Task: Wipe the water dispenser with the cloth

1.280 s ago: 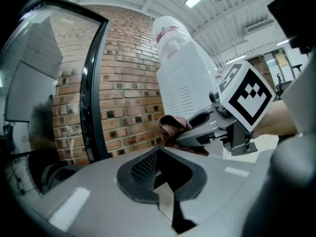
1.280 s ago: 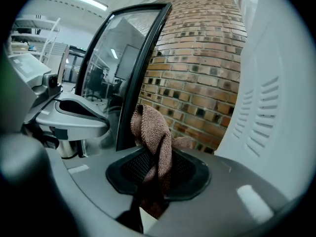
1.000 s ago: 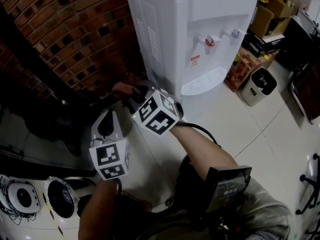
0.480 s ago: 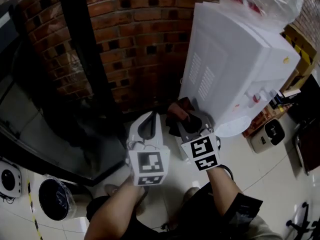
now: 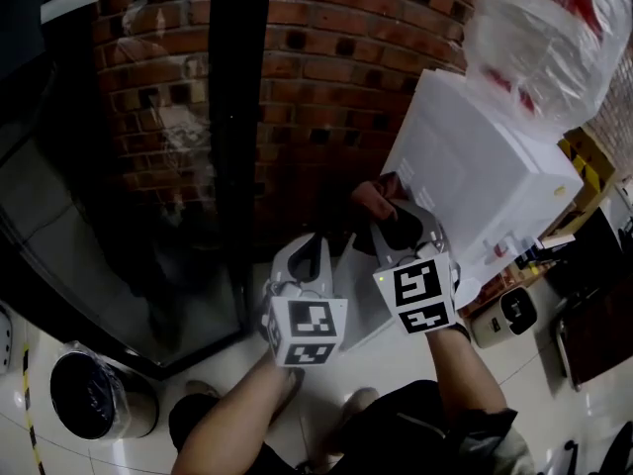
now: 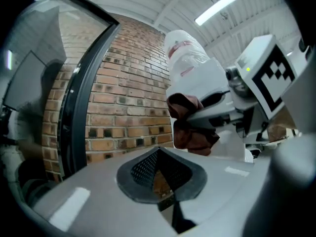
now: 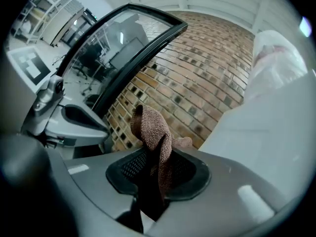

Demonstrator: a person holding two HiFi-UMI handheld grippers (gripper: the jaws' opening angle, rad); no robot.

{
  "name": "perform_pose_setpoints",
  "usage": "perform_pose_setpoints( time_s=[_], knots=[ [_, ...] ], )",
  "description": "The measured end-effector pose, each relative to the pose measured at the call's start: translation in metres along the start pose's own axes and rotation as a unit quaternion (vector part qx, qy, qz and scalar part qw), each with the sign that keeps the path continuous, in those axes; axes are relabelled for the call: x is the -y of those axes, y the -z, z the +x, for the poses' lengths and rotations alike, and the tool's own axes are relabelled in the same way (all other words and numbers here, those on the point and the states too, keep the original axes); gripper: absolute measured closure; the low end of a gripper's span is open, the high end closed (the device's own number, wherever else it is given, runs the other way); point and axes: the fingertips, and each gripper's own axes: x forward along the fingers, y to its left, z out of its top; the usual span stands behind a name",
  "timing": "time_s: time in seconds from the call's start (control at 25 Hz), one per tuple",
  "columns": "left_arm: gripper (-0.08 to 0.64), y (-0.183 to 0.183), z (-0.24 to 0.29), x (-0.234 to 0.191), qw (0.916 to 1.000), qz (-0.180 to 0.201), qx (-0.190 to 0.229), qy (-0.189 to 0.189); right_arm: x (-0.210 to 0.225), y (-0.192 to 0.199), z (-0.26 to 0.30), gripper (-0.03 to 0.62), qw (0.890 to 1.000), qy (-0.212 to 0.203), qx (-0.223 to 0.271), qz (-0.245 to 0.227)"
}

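Observation:
The white water dispenser point(image 5: 485, 186) stands at the right against the brick wall, with a plastic-wrapped bottle point(image 5: 554, 28) on top. My right gripper point(image 5: 388, 216) is shut on a brown cloth point(image 5: 374, 196), which hangs bunched from its jaws at the dispenser's side panel, near the back edge. In the right gripper view the cloth point(image 7: 154, 132) sticks up out of the jaws, with the dispenser's white side point(image 7: 266, 127) just to its right. My left gripper point(image 5: 309, 255) sits to the left of the right one, shut and empty, pointing at the brick wall. The cloth point(image 6: 190, 127) also shows in the left gripper view.
A brick pillar point(image 5: 326, 87) stands behind the dispenser. A dark glass panel in a black frame point(image 5: 232, 117) is to its left. A lined bin point(image 5: 94, 399) sits on the floor at lower left. A small white bin point(image 5: 514, 310) and cartons point(image 5: 584, 156) lie beyond the dispenser at right.
Both grippers have risen along the dispenser's side, the right one carrying the cloth higher up the panel. The head view has swung up, so the bottle now shows.

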Motion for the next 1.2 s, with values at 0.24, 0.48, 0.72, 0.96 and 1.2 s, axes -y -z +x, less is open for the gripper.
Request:
perform_pose_setpoints(
  time_s=[0.24, 0.48, 0.72, 0.96, 1.2],
  knots=[
    [0.560, 0.000, 0.006, 0.002, 0.9996, 0.028, -0.004, 0.007, 0.055, -0.053, 0.008, 0.480, 0.994, 0.073, 0.004, -0.077],
    [0.560, -0.003, 0.012, 0.000, 0.9999, -0.010, -0.001, -0.002, 0.089, -0.105, 0.024, 0.480, 0.980, 0.114, -0.015, -0.164],
    [0.560, 0.003, 0.019, -0.003, 0.9995, -0.029, -0.007, 0.001, 0.120, -0.115, 0.052, 0.482, 0.942, 0.159, -0.103, -0.279],
    [0.560, -0.001, 0.024, -0.003, 0.9995, -0.031, -0.001, 0.003, 0.149, -0.105, 0.077, 0.482, 0.882, 0.194, -0.182, -0.389],
    [0.560, 0.007, 0.021, -0.003, 0.9995, -0.026, -0.013, 0.009, 0.175, -0.085, 0.095, 0.482, 0.838, 0.215, -0.259, -0.429]
  ],
)
